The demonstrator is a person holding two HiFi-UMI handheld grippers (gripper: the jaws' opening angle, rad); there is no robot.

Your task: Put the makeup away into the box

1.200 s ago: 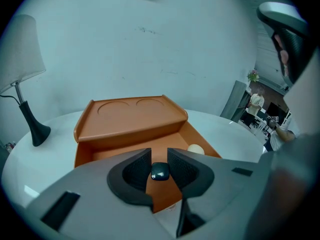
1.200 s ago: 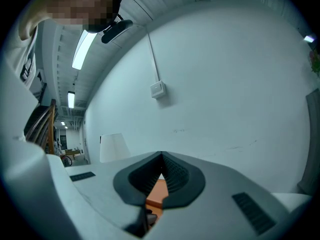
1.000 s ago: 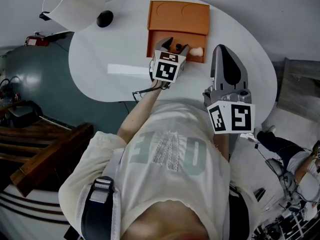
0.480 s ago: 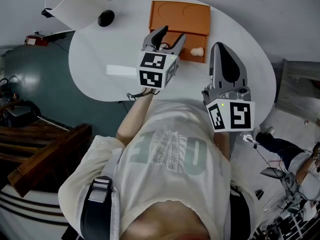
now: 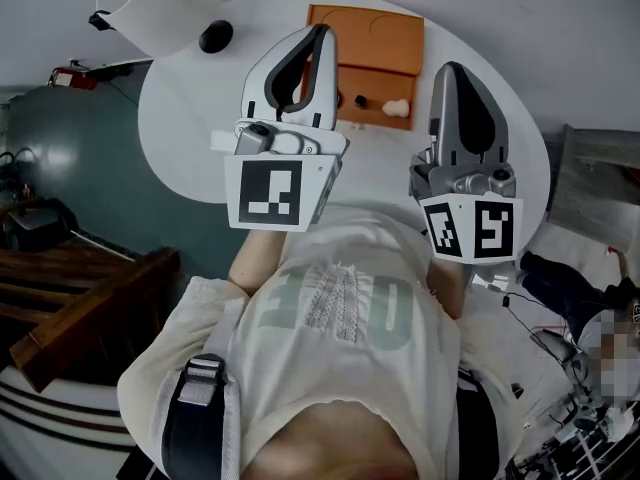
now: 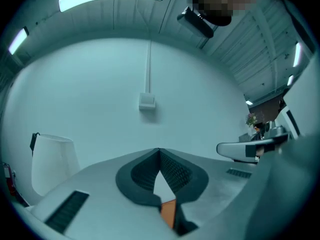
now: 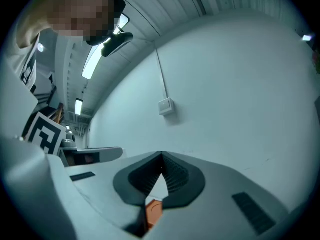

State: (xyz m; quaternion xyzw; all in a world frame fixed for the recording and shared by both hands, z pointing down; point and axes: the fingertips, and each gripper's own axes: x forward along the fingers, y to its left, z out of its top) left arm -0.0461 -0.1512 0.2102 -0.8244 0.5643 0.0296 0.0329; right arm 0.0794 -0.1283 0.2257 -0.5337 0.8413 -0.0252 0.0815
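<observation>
I'm holding the left gripper [image 5: 320, 34] level above the white counter [image 5: 190, 118]. Its jaws have just been closing and are now meeting at the tips with nothing between them. I'm keeping the right gripper [image 5: 447, 69] beside it, also pinched together and carrying nothing. Beyond both tips the orange box [image 5: 380, 38] is sitting open on the counter. The makeup is lying in its near half: a pale sponge [image 5: 398, 107] and a small dark piece [image 5: 360, 99], close together and clear of both grippers.
</observation>
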